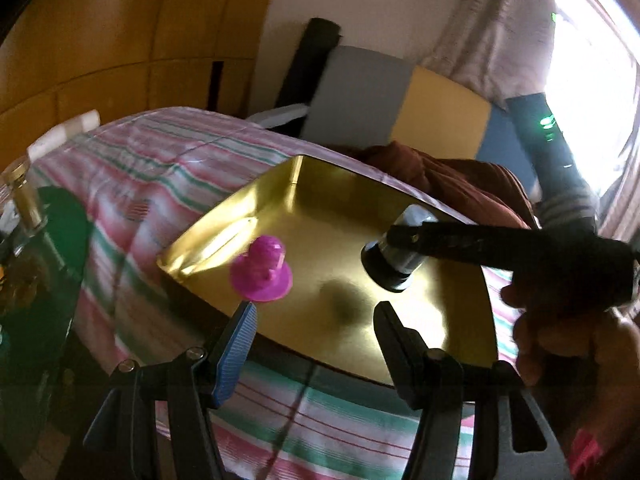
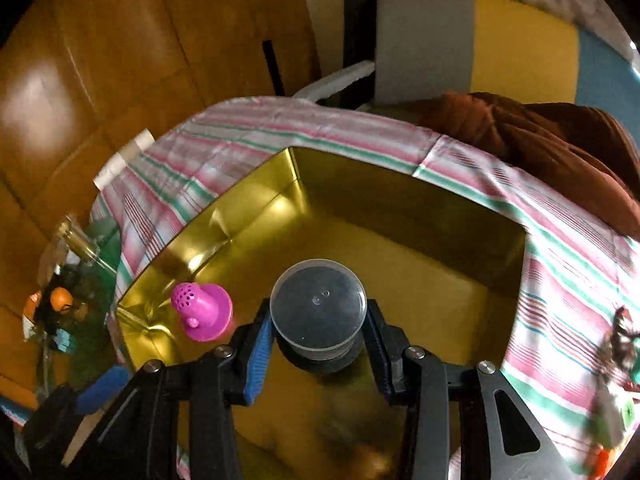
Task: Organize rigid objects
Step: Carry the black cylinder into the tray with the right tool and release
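Left wrist view: the left tongs [image 1: 316, 320] gape empty above the gold tray's [image 1: 460, 344] near edge; a pink strainer [image 1: 261, 270] stands inside by the tray's left edge.

Right wrist view: the right tongs [image 2: 318, 340] clench a clear-lidded jar [image 2: 318, 308], seemingly above the tray's open centre.

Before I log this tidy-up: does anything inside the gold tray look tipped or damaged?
The gold tray's left wall looks dented and creased near the pink perforated piece, which sits tilted. The capped jar in the right claw looks intact.
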The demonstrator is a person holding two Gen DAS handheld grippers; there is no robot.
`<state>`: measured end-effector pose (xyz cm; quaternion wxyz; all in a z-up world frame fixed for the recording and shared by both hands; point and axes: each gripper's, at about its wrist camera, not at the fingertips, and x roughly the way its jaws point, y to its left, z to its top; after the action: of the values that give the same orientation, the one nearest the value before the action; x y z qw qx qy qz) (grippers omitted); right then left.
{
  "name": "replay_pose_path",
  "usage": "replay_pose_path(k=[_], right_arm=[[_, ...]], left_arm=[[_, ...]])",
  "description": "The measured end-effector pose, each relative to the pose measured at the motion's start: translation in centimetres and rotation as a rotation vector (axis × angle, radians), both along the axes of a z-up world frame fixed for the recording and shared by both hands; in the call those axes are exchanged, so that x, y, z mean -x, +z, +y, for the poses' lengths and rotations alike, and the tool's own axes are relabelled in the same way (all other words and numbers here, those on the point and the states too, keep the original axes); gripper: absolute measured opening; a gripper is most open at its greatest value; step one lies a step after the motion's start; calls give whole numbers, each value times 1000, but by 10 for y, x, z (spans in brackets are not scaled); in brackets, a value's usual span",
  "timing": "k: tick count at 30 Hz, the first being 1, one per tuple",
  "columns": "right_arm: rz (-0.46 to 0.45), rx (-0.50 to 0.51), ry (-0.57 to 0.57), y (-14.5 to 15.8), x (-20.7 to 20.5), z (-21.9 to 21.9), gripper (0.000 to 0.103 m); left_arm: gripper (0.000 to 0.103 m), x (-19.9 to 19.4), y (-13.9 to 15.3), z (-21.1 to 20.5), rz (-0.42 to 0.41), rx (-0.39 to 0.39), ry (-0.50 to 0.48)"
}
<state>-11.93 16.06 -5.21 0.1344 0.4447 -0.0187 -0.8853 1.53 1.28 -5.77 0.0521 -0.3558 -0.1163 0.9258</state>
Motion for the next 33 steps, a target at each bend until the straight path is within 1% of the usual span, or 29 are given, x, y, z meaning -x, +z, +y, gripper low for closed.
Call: replay_pose_path(k=[4,9,12,14,15,16,18,21,24,27,29,31,33], right_arm=[[-24,-40,23,-11,21,-22,44],[-36,-57,43,-20,39,-44,44],[-35,-39,47,-23,49,-54,44],[-35,19,44,-22,53,-57,45],[-29,40,45,-21,54,-59,51],[-20,46,46,-19,54,-60,61],[4,25,41,-15,52,-62,68],[23,21,33,-8,41,-55,68],[27,36,11,-2,27,-42,68],[34,28,0,2,16,-32,69],[51,29,-9,7,5,-25,70],[64,30,-25,11,-3,-17,75],[72,30,-37,15,-10,-10,76]], left_arm=[[61,-1,1,-3,10,16,18],[61,1,-2,-9,-8,-1,42],[61,3,-4,-13,-20,-14,57],[61,5,-6,-14,-31,-18,64],[61,5,-7,-15,-34,-21,66],[61,6,-8,-17,-40,-24,68],[61,7,-9,-18,-44,-31,71],[61,5,-8,-18,-36,-36,70],[61,3,-7,-13,-24,-27,52],[61,1,-6,-8,-18,-17,35],[61,-1,-6,-4,-13,-9,19],[61,-2,-7,-1,-10,3,1],[61,-2,-8,2,-8,18,-11]])
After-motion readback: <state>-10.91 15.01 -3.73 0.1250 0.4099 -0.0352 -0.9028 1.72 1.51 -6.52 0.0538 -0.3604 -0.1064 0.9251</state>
